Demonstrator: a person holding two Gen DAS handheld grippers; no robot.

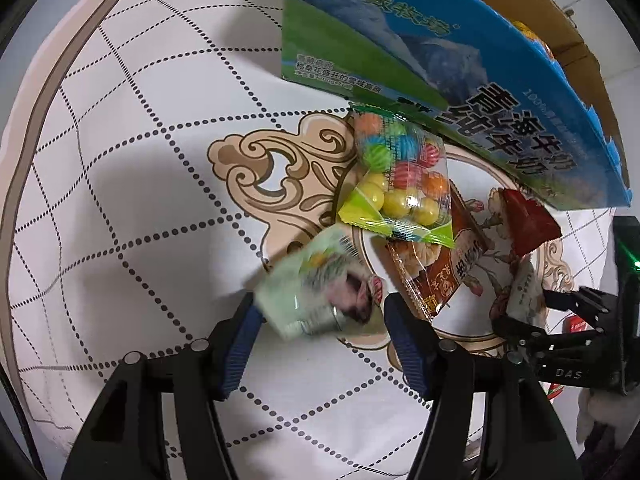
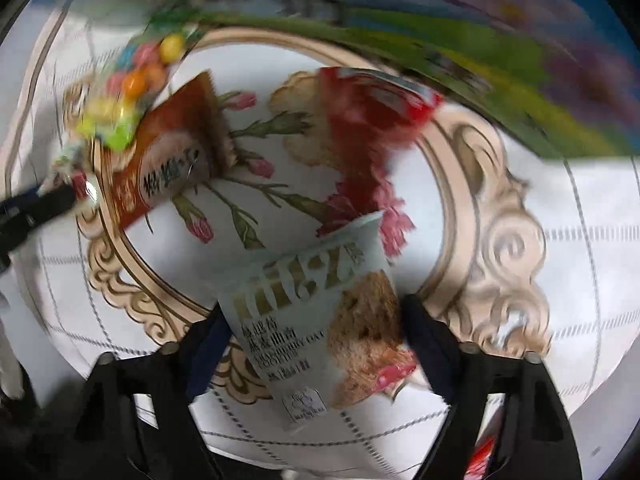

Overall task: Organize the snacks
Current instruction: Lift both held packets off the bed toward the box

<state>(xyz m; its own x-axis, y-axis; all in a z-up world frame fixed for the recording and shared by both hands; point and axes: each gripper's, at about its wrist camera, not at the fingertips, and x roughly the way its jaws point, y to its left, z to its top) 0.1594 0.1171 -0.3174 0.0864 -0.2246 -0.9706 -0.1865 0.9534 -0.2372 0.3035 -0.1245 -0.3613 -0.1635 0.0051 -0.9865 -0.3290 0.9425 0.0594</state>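
Left gripper [image 1: 320, 312]: fingers set wide, w/ a pale green packet [image 1: 316, 284] between them. Packet is blurred; touches the left finger's blue pad [image 1: 240, 344], gap on the right side, so can't tell if it's truly gripped.
Right gripper [image 2: 316, 332]: fingers closed onto a pale blue-grey cookie packet [image 2: 316, 320], pads pressing both its sides. Packet stands up out of the fingers, gold lettering + cookie picture facing the cam. In left view the same gripper [image 1: 524, 304] shows at far right, holding the packet edge-on.
Surface: white cloth [image 1: 140, 180] w/ dotted diamond grid, beige scroll frame [image 1: 276, 172] and a flower print in the middle. Can't tell if it covers a bench or a bed.
Brown packet [image 1: 448, 264]: lies flat on the flower print, just beyond the left fingers; clear window, puffed pieces inside.
Candy bag [image 1: 400, 176]: clear bag of coloured balls w/ green ends, lying partly on top of the brown packet's far end.
Red packet [image 1: 528, 224]: on the flower print, right of the candy bag, near the box edge. Blurred in right view [image 2: 368, 120].
Milk box [image 1: 440, 80]: blue/green printed carton, farthest back, tilted, its lower edge over the candy bag's far end. Brown inside visible at top right w/ sth yellow in it, too small to tell.
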